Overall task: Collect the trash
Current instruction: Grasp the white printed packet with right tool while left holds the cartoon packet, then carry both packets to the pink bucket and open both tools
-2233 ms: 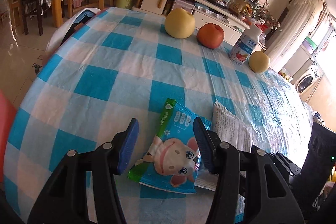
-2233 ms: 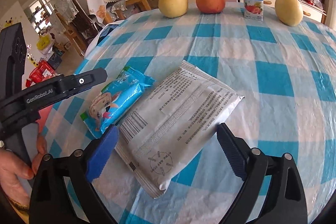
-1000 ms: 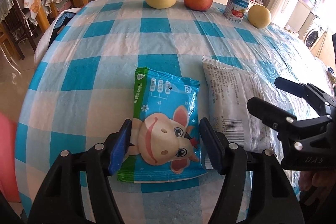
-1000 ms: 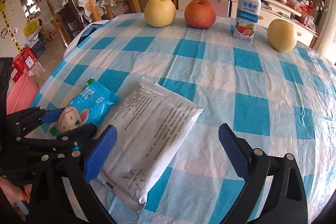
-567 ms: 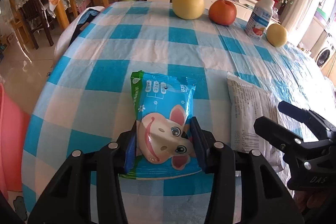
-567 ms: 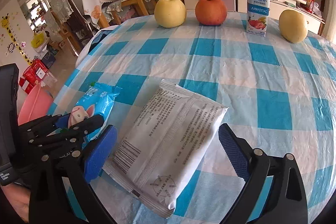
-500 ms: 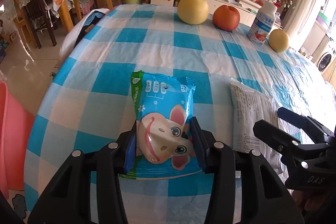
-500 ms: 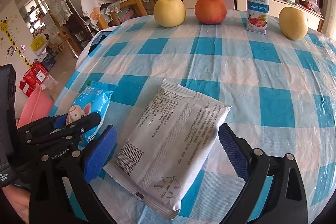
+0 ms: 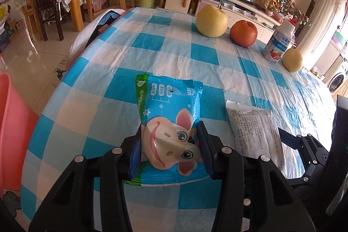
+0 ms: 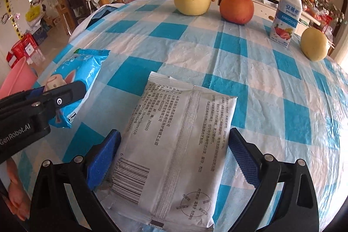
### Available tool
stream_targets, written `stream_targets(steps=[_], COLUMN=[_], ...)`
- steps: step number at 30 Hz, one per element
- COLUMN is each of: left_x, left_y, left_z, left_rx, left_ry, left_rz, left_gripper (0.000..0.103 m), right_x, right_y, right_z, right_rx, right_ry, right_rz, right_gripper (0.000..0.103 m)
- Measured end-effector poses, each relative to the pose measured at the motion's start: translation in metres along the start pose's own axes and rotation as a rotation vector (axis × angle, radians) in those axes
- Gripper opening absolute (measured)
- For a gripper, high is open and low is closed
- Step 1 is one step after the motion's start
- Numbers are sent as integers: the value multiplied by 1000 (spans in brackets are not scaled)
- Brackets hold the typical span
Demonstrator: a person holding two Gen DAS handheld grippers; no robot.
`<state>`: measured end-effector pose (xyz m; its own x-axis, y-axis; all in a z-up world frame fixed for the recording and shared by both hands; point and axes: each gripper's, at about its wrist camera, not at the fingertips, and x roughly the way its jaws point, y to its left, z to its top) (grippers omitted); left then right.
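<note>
The left claw [image 9: 169, 145] has just closed and is clamped on the blue packet [image 9: 169, 121], its far end over the desk [image 9: 174, 53]. The right claw [image 10: 174, 156] stands apart, straddling the white packet [image 10: 178, 145] lying flat on the desk.

**Colours and patterns on the checked worktop**

The worktop [image 9: 165, 53] wears a blue-and-white check. The snack packet [image 9: 169, 123] is bright blue with a green side strip and a pink-eared cartoon animal. The larger packet [image 10: 174, 145] is white with black print and a barcode. Both tongs are black with blue pads [image 10: 102, 158]. The tub [image 9: 10, 123] is pink.
</note>
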<state>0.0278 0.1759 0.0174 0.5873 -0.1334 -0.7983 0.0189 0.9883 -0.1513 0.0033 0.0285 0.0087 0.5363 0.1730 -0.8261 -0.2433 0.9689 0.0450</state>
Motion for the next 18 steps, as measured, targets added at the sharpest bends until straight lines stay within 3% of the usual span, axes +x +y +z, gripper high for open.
stream_targets(steps=[4, 18], left_x=[-1, -6], left_y=[4, 17], left_z=[2, 9], left_rx=[-21, -71], left_ry=[-8, -23], left_rz=[-12, -76], left_gripper=[47, 48], right_x=[-2, -8], right_y=[-5, -13], right_z=[1, 1], right_rx=[-18, -13], right_ry=[-17, -85], right_rz=[8, 91], right_gripper=[85, 77])
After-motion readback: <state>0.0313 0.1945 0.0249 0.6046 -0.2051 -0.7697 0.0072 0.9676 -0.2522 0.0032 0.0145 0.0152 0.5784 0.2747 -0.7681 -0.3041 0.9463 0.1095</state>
